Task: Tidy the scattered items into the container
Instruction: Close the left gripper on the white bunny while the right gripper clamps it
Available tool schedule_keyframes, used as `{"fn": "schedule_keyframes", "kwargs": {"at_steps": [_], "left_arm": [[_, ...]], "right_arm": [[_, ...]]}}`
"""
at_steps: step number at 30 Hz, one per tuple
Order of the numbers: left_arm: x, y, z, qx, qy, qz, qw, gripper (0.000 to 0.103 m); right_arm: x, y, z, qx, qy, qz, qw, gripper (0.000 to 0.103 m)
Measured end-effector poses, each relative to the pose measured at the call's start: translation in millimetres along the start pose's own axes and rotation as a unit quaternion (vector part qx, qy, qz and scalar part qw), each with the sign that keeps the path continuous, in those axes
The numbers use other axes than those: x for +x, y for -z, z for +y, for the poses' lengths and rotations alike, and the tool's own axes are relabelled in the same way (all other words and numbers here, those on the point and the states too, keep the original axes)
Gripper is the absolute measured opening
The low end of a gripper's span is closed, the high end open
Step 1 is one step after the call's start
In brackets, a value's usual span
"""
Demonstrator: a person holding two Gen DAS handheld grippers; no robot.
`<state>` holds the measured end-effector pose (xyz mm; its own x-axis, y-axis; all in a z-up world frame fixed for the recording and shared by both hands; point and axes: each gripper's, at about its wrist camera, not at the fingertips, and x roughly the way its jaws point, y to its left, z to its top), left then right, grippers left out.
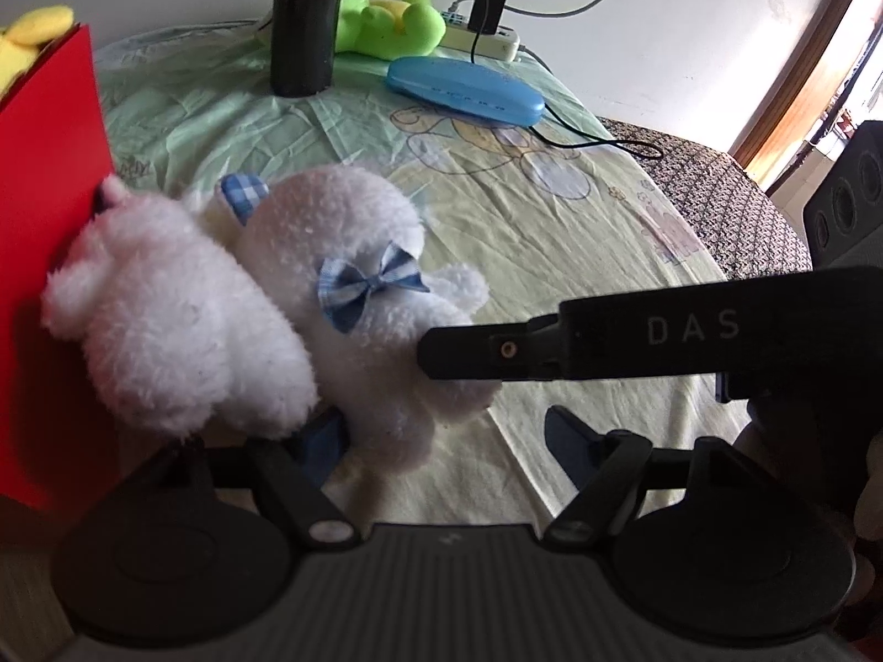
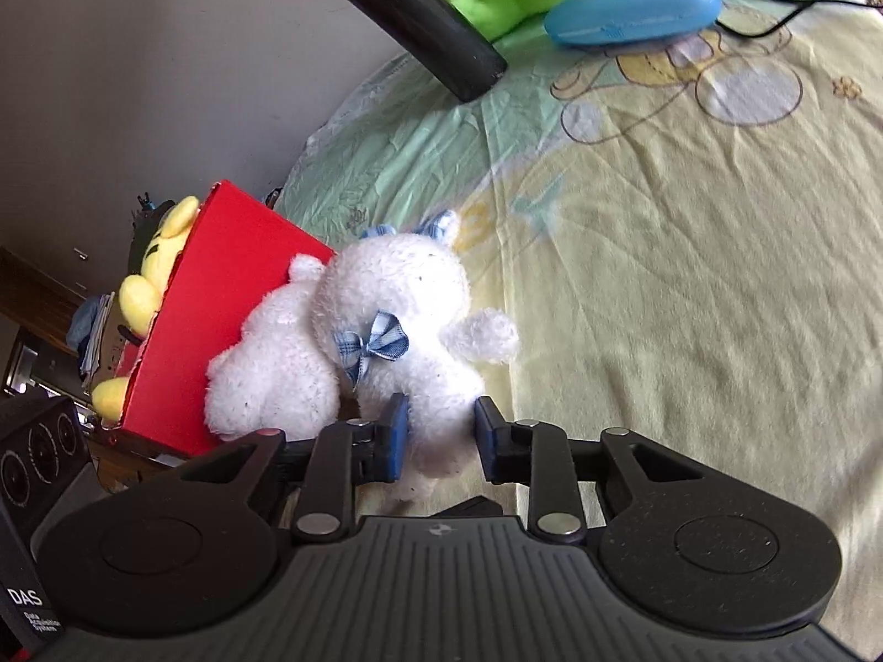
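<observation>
Right gripper [image 2: 441, 430]: jaws pinching the lower body of the fluffy white plush bear with blue gingham bow [image 2: 408, 325], which lies on the yellow-green cartoon sheet [image 2: 690, 276], leaning against the red box [image 2: 221, 298]. Left gripper [image 1: 441, 430]: jaws wide, empty, just beside the bear. Yellow plush toy [image 2: 160, 259] is in the box.

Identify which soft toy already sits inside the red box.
The yellow plush toy, poking above the red box; the white and green toys lie outside.
</observation>
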<state>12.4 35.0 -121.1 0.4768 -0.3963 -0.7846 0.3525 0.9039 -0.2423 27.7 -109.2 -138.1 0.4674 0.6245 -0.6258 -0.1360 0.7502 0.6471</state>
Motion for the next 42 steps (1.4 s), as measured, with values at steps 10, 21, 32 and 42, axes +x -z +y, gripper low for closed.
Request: {"fn": "schedule_keyframes", "kwargs": {"at_steps": [10, 21, 32, 42], "left_arm": [[-6, 19, -22, 0.082, 0.065, 0.038, 0.9938, 0.078], [-21, 7, -13, 0.063, 0.059, -0.002, 0.9963, 0.088], [12, -4, -11, 0.042, 0.018, -0.006, 0.9989, 0.089], [12, 5, -9, 0.050, 0.005, -0.031, 0.9982, 0.087]], "right_arm": [[-33, 28, -2, -0.032, 0.027, 0.021, 0.999, 0.027], [-49, 32, -28, 0.086, 0.022, -0.034, 0.995, 0.044], [-16, 17, -35, 0.121, -0.018, -0.009, 0.993, 0.054], [-7, 10, -33, 0.107, -0.037, 0.015, 0.993, 0.049]]}}
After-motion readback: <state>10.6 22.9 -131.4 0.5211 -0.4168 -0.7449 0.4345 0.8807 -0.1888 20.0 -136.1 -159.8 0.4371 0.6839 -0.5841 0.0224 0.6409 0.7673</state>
